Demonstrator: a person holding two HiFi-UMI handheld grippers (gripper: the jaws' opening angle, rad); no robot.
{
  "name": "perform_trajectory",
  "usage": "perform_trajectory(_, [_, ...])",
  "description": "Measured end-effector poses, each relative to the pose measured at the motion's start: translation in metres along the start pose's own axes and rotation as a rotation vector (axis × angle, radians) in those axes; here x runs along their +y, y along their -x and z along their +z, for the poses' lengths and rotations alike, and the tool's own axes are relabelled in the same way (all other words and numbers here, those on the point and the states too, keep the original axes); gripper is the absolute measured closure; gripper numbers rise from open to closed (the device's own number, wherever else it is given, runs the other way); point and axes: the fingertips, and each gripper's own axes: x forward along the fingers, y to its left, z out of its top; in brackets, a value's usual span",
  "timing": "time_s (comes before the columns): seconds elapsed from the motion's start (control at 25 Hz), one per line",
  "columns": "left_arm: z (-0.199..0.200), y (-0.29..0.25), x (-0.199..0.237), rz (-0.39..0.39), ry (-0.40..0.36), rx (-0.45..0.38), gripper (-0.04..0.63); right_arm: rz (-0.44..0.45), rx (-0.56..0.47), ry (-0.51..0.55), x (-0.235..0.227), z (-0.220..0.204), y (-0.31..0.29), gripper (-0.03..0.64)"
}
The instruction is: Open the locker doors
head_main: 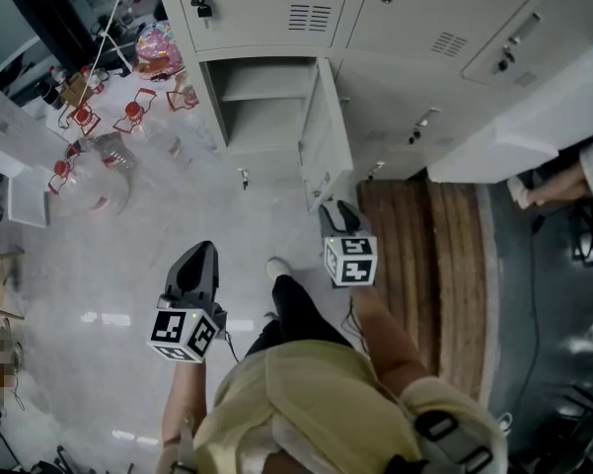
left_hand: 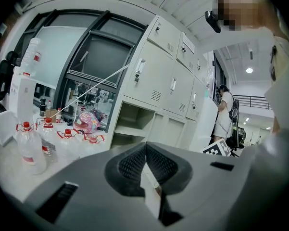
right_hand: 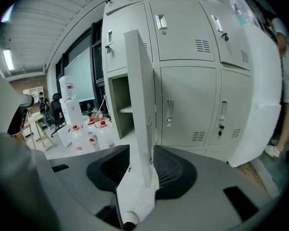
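A bank of pale grey lockers stands ahead. One lower locker door is swung out, showing an empty compartment with a shelf. My right gripper hovers at the foot of that door. In the right gripper view its jaws stand apart, and the door's free edge lines up with the gap; I cannot tell whether it touches. The neighbouring doors are closed. My left gripper hangs back over the floor. Its jaws are shut on nothing and point at the open compartment.
Several large water bottles with red caps stand on the floor left of the lockers. A big white panel juts out at the right, with a person beside it. A wooden mat lies before the right-hand lockers.
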Motion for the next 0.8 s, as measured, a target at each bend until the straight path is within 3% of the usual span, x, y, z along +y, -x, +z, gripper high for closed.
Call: perform_trajectory(0.8, [0.009, 0.052, -0.012, -0.011, -0.007, -0.057, 0.592, 0.047, -0.138, 0.028, 0.042, 0.045, 0.084, 0.465])
